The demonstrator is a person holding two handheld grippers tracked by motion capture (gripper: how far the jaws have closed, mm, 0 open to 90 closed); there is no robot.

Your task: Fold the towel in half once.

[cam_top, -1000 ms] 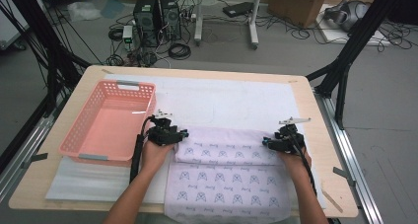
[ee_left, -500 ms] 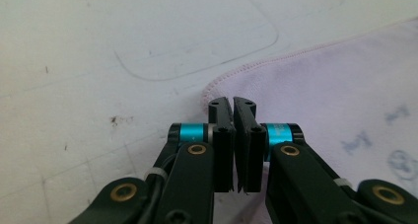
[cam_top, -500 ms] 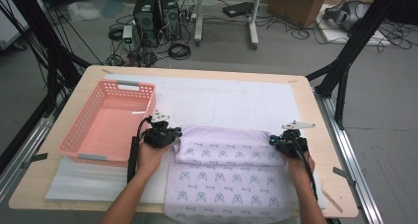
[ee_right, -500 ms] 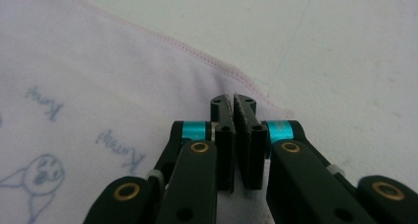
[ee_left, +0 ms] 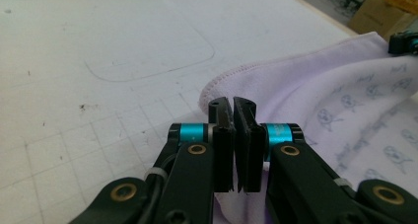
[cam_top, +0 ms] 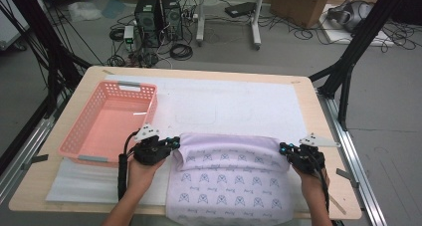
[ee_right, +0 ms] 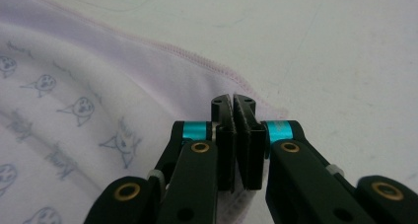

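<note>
While the lilac cloth (cam_top: 229, 186) lies at the bench's near edge, overhanging it, the left gripper (cam_top: 171, 142) has its jaws pinched tight on the cloth's far left corner and the right gripper (cam_top: 284, 150) likewise grips the far right corner

A wooden table (cam_top: 326, 136) with a white mat (cam_top: 239, 104) over it stood on a grey floor (cam_top: 388, 151). Beyond the table's far edge sat two black computer towers (cam_top: 158, 12) among loose cables (cam_top: 181, 51), with a white stand (cam_top: 255, 17) beside them and a cardboard box (cam_top: 301, 4) farther right. Black frame struts (cam_top: 356, 52) flanked the table, and metal rails (cam_top: 356, 166) ran along its sides.
</note>
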